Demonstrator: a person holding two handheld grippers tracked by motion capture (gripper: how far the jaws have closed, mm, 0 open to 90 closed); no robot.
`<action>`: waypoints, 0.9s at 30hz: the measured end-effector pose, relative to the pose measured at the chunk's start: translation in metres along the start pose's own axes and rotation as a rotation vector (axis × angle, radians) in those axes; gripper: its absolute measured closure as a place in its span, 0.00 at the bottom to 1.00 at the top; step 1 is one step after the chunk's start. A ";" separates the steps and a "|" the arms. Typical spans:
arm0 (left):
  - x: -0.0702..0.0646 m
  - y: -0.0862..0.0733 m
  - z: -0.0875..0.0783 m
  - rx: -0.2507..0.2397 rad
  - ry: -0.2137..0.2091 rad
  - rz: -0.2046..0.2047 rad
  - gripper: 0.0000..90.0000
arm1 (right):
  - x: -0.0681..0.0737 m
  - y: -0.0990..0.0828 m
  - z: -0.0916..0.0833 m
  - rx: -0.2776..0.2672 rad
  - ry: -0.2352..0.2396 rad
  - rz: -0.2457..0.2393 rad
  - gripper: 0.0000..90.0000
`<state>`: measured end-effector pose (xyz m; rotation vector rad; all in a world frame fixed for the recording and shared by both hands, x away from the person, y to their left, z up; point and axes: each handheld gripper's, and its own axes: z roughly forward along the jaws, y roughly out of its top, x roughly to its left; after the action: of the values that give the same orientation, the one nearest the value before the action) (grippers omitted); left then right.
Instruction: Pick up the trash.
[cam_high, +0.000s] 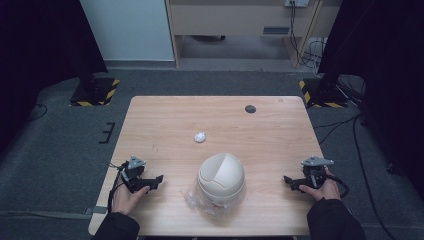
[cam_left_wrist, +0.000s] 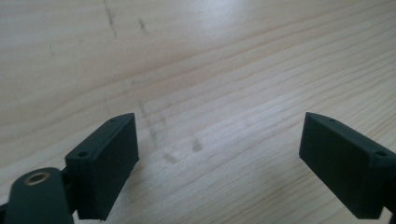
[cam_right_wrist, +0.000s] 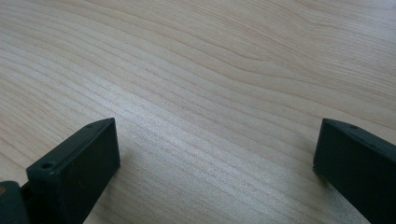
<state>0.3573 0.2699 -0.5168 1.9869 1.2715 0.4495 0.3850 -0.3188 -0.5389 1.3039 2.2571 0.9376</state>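
Note:
A cream domed bin with a clear plastic liner spilling from under it stands at the front middle of the wooden table. A small white crumpled paper ball lies behind it. My left gripper rests low on the table to the bin's left, jaws wide apart and empty; in the left gripper view bare wood lies between them. My right gripper sits to the bin's right, also open on bare wood.
A dark round grommet is set in the table near its far edge. Grey carpet surrounds the table, with black stands on hazard-striped bases and loose cables at the back.

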 end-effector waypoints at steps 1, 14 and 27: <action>0.000 0.000 0.000 0.000 0.000 0.000 0.14 | 0.000 0.000 0.000 0.000 0.000 0.000 0.01; -0.031 0.024 -0.025 -0.221 -0.046 0.087 0.17 | 0.001 -0.001 -0.001 -0.003 0.000 0.000 0.01; -0.042 0.036 -0.037 -0.341 -0.079 0.107 0.17 | 0.001 -0.001 -0.001 -0.003 -0.001 0.000 0.01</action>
<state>0.3382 0.2375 -0.4621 1.7691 0.9704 0.5917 0.3835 -0.3182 -0.5392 1.3026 2.2543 0.9402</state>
